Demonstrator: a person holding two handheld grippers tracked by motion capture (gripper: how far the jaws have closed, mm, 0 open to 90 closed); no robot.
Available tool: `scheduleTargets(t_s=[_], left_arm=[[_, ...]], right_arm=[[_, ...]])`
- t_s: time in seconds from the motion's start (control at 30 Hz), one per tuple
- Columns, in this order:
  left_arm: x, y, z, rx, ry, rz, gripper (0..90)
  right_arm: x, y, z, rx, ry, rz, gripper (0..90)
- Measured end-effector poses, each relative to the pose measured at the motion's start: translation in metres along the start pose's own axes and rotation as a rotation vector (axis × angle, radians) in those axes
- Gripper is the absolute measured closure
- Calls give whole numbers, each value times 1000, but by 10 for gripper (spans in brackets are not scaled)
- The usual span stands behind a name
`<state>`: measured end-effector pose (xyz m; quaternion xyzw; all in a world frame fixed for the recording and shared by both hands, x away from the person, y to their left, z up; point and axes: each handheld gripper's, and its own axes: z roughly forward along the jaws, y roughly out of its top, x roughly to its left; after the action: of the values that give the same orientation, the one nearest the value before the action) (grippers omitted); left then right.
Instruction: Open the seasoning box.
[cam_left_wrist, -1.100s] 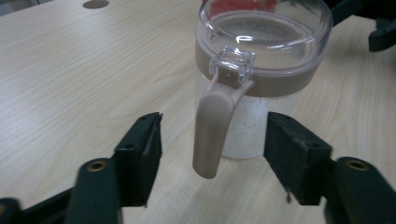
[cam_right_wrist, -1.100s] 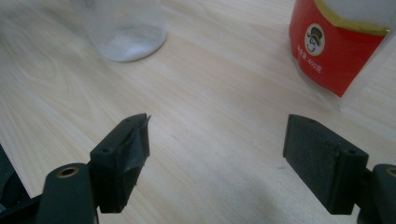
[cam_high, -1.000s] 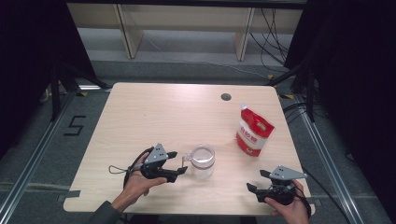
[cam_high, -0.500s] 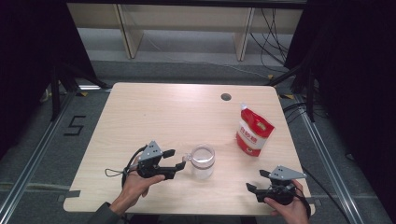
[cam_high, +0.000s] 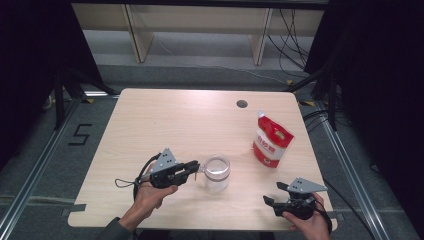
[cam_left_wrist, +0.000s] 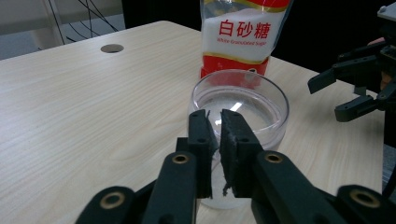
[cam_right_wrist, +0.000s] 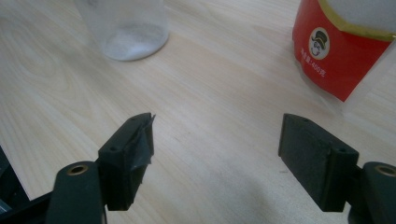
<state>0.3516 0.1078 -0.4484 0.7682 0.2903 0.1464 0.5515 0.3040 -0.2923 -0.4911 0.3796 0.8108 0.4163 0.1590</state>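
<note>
left claw (cam_left_wrist: 213, 122) has just closed, pinching jar (cam_left_wrist: 243, 100) rim; right claw (cam_right_wrist: 217, 140) wide.

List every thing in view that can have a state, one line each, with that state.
glass jar: upright, lidless, a little white powder at the bottom, rim pinched by the left gripper.
sugar bag: standing upright, top looks sealed, apart from the jar.
left gripper: fingers have just been closing, now shut on the jar's rim.
right gripper: open, nothing between its fingers, low over the table.

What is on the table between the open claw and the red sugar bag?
Nothing: in the high view, bare table lies between the right gripper and the sugar bag.
</note>
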Motion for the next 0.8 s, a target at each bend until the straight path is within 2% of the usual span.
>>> scheduleTargets(t_s=[0.03, 0.1, 0.13, 0.23, 0.27, 0.37, 0.4, 0.63, 0.67, 0.7, 0.77, 0.8], left_arm=[[0, 0, 2, -6, 1, 0, 848], [0, 1, 4, 2, 6, 4, 859], [0, 1, 5, 3, 8, 8, 867], [0, 3, 7, 9, 19, 23, 875], [0, 3, 7, 12, 19, 29, 877], [1, 2, 8, 7, 19, 15, 879], [1, 2, 8, 17, 24, 23, 879], [2, 0, 10, 19, 24, 15, 880], [2, 0, 10, 19, 25, 17, 880], [2, 0, 10, 19, 26, 19, 880], [2, 0, 10, 19, 27, 20, 880], [2, 0, 10, 17, 25, 20, 880]], right_arm=[[1, 0, 0, 1, 2, 13, 279], [1, 1, 0, 3, 1, 12, 279], [1, 1, 1, 6, 15, 9, 281], [2, 1, 0, 5, -2, 0, 284], [2, 1, 1, 6, 12, 6, 284], [2, 1, 1, 4, 9, 7, 286], [4, 1, 0, 9, -3, 30, 289], [3, 2, 0, -5, 1, -5, 299], [2, 3, 2, -16, 21, -17, 303], [2, 3, 2, -16, 21, -17, 303], [4, 4, 2, -19, 22, -4, 304], [7, 6, 1, -13, 26, 29, 317]])
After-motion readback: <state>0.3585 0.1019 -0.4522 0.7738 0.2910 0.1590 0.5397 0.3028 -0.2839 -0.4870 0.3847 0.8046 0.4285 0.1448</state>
